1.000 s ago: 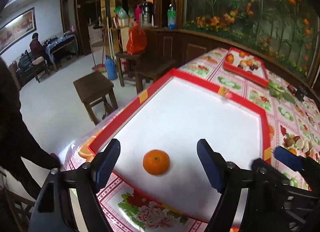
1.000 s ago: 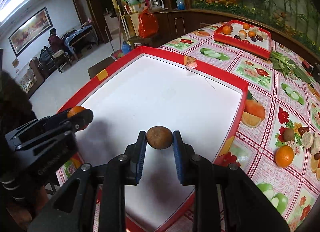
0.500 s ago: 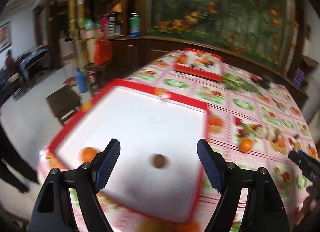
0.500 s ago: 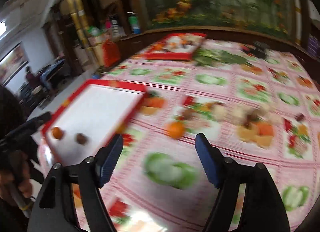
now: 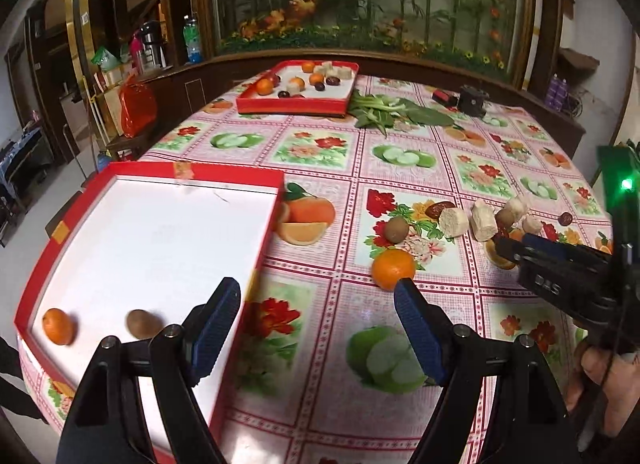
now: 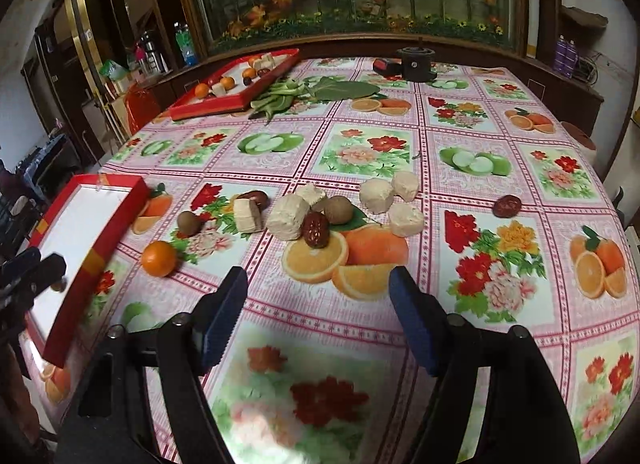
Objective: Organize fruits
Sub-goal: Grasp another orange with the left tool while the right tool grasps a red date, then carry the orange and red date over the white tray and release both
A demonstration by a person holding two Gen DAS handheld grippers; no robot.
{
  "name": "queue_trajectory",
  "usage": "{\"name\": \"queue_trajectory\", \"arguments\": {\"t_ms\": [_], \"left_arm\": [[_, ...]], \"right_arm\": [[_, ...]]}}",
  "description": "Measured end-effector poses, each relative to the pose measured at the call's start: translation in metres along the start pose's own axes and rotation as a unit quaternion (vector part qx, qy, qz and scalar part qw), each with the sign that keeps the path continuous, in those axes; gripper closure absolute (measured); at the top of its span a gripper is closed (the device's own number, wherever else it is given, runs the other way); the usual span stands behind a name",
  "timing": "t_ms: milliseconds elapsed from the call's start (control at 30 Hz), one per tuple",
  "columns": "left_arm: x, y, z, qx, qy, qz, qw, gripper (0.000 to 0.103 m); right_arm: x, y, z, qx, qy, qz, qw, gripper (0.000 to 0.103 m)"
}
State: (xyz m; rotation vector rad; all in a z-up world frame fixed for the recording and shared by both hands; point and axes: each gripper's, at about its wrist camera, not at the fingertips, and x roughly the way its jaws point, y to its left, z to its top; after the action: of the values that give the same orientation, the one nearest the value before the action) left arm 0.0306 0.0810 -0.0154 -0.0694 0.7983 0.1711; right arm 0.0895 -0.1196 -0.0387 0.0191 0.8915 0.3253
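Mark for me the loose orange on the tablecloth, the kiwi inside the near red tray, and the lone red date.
loose orange (image 5: 393, 267), left wrist view, centre of its peel
kiwi (image 5: 140, 323), left wrist view, middle of its skin
lone red date (image 6: 507, 206), right wrist view, its top

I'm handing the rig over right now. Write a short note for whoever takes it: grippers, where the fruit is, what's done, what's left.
Left gripper: open, empty, over the table by the near red tray.
Right gripper: open, empty, its jaws just moving, over the tablecloth short of the loose pile.
Done: one orange and one kiwi lie in the near tray.
Left on the cloth: a loose orange, kiwis, red dates and white chunks.
A far red tray at the back holds more pieces.
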Motion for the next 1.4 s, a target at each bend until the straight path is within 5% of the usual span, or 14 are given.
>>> {"name": "queue_trajectory", "arguments": {"t_ms": [100, 267, 367, 667, 733, 800, 1400], "left_arm": [[0.006, -0.007, 0.0, 0.002, 0.005, -0.001, 1.0, 0.024], [0.022, -0.018, 0.001, 0.001, 0.018, -0.004, 0.9998, 0.024], [0.029, -0.022, 0.002, 0.001, 0.025, -0.01, 0.9996, 0.024], [0.044, -0.043, 0.004, 0.021, 0.024, -0.007, 0.9995, 0.029], [0.054, -0.046, 0.004, 0.029, 0.047, 0.0, 0.9985, 0.063], [0.053, -0.048, 0.002, 0.033, 0.046, -0.005, 0.9984, 0.072], [-0.034, 0.006, -0.023, -0.013, -0.008, -0.02, 0.9997, 0.074]], "right_arm": [[0.019, 0.005, 0.009, -0.009, 0.017, -0.014, 1.0, 0.059], [0.039, 0.005, 0.019, -0.005, 0.031, -0.023, 0.999, 0.066], [0.047, 0.007, 0.023, -0.009, 0.038, -0.033, 0.999, 0.083], [0.016, -0.004, 0.009, 0.022, 0.012, -0.013, 1.0, 0.083], [0.004, -0.005, 0.003, 0.025, 0.001, -0.004, 1.0, 0.083], [-0.003, -0.006, -0.002, 0.026, -0.006, 0.003, 1.0, 0.083], [-0.052, 0.014, -0.03, 0.025, -0.04, 0.034, 0.998, 0.083]]}}
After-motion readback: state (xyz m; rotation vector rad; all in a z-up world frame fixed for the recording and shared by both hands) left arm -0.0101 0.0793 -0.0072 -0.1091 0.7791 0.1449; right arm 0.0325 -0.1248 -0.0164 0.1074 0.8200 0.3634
